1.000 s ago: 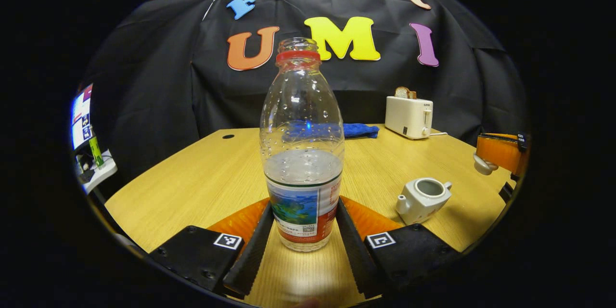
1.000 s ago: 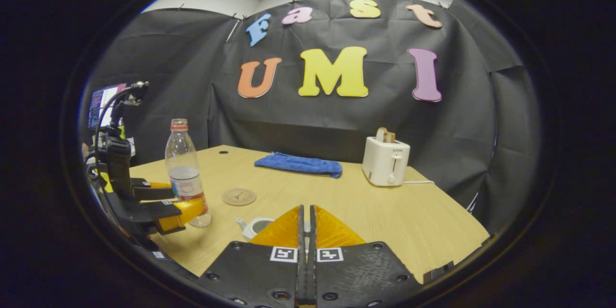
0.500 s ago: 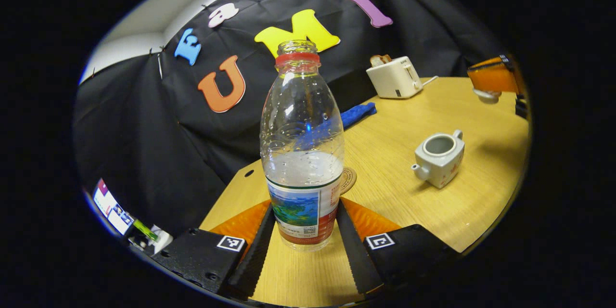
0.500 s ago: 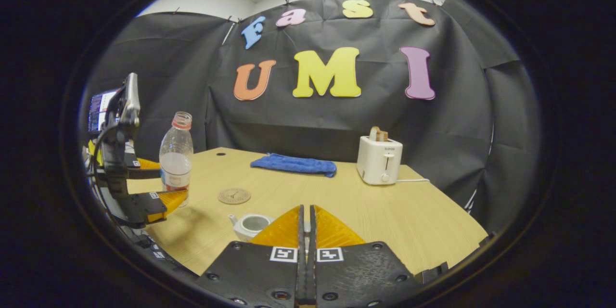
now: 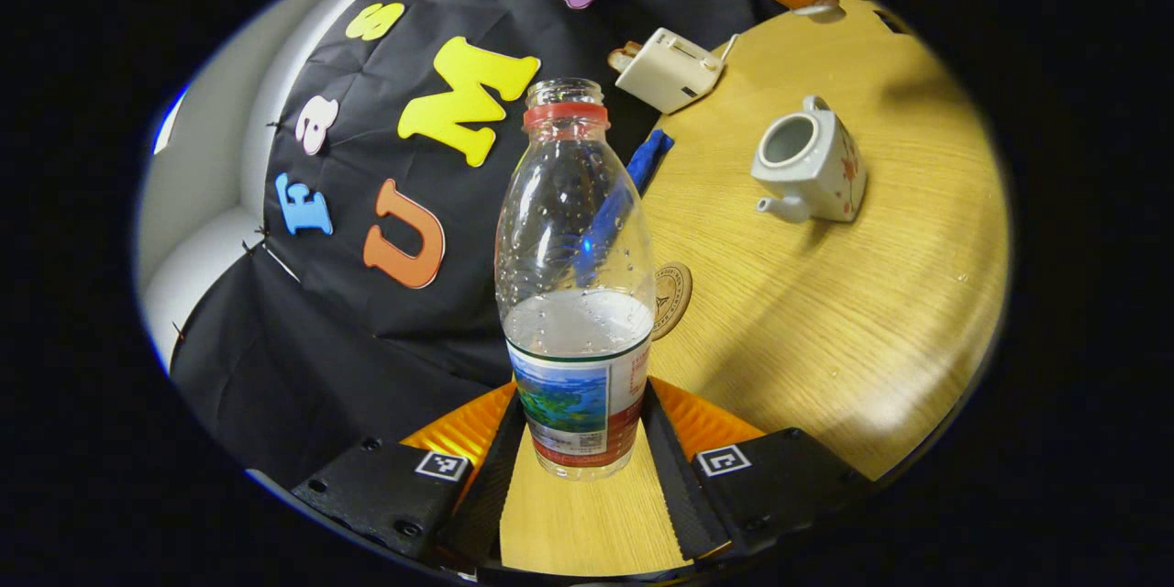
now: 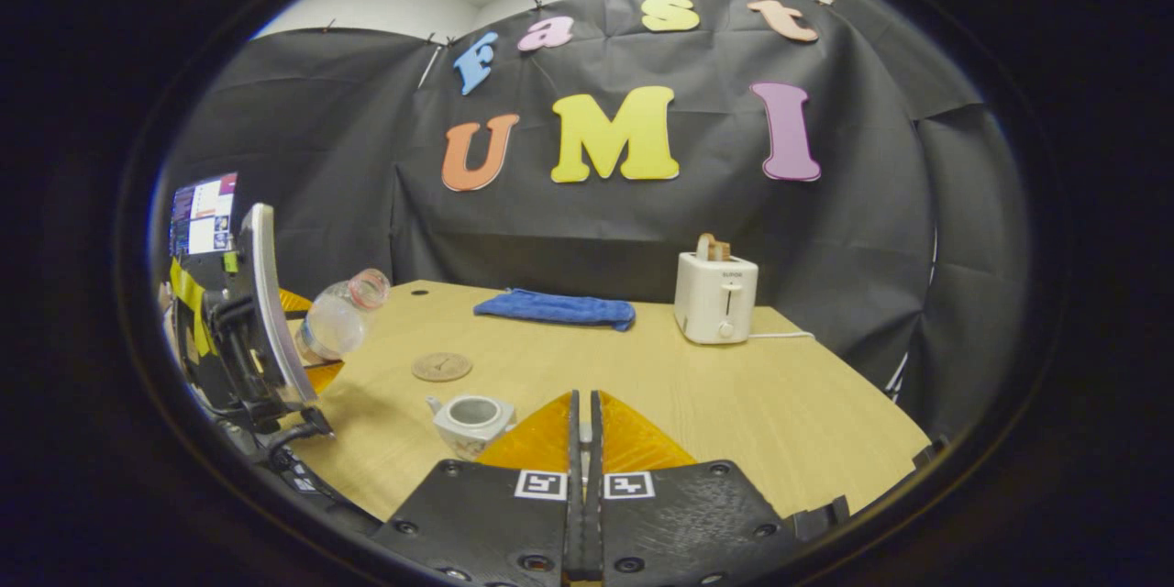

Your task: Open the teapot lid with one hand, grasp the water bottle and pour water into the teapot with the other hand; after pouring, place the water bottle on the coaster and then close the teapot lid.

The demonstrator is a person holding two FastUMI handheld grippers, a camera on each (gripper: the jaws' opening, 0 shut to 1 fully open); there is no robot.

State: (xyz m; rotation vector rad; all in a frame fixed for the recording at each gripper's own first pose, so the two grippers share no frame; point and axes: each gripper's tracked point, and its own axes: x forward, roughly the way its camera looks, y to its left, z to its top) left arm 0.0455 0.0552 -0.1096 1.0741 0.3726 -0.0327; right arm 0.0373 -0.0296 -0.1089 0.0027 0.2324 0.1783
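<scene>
Over the last second the left claw (image 5: pixel 576 477) has lifted the bottle (image 6: pixel 341 321) off the desk (image 6: pixel 734 404) and tipped it toward the teapot (image 6: pixel 470 420).

Wooden table (image 6: pixel 734 404), black cloth wall (image 6: pixel 303 156)

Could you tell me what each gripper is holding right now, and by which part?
The left gripper clamps the water bottle by its labelled lower body. The right gripper has its fingers together; what they pinch, if anything, cannot be told here.
</scene>
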